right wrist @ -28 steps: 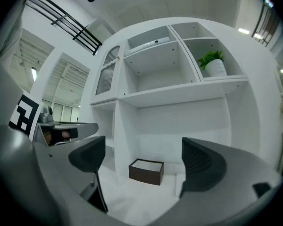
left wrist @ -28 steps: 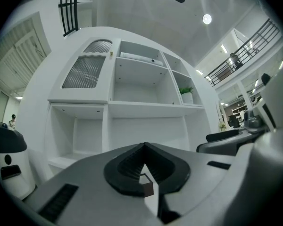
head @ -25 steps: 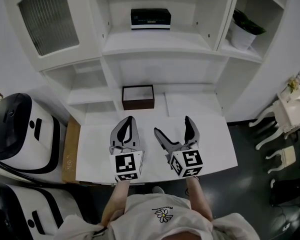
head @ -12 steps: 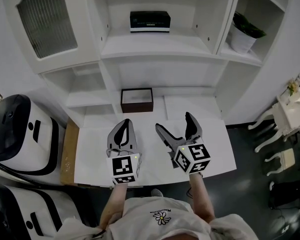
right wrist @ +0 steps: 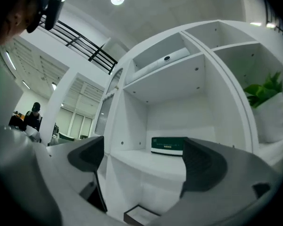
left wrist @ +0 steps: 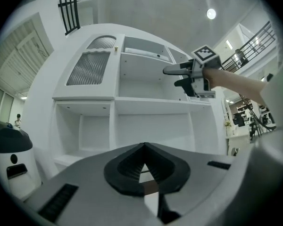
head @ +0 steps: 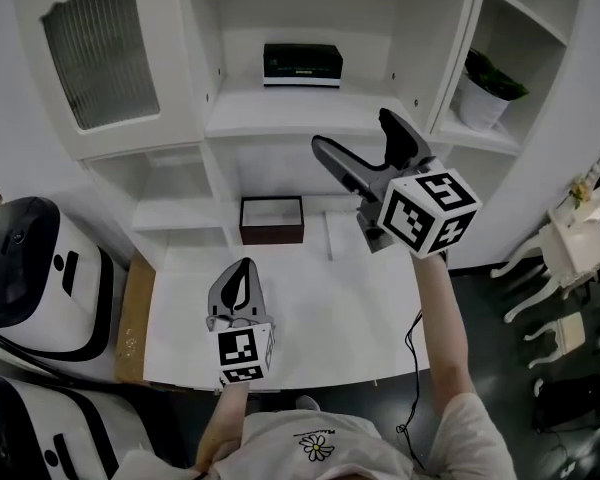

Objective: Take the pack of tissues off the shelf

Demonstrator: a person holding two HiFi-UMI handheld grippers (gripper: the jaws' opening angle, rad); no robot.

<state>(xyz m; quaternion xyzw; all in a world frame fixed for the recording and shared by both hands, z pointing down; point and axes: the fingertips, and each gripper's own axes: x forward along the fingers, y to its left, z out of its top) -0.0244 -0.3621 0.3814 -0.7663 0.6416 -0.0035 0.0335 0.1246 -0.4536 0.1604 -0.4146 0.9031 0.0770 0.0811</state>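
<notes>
Reach under way: left tongs [head: 242, 270] pressed together low over the bench [head: 320, 318]; pack of tissues [head: 301, 64] sits on the shelf [head: 270, 113] ahead of the spread, empty right tongs [head: 354, 133], well apart. Next they must advance and straddle it. Half a second ago the right tongs hung beside the left

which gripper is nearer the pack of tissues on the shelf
Right. The right gripper is up in front of the shelf, open, pointing at the pack of tissues but short of it. The left gripper is shut, low over the white counter below.
</notes>
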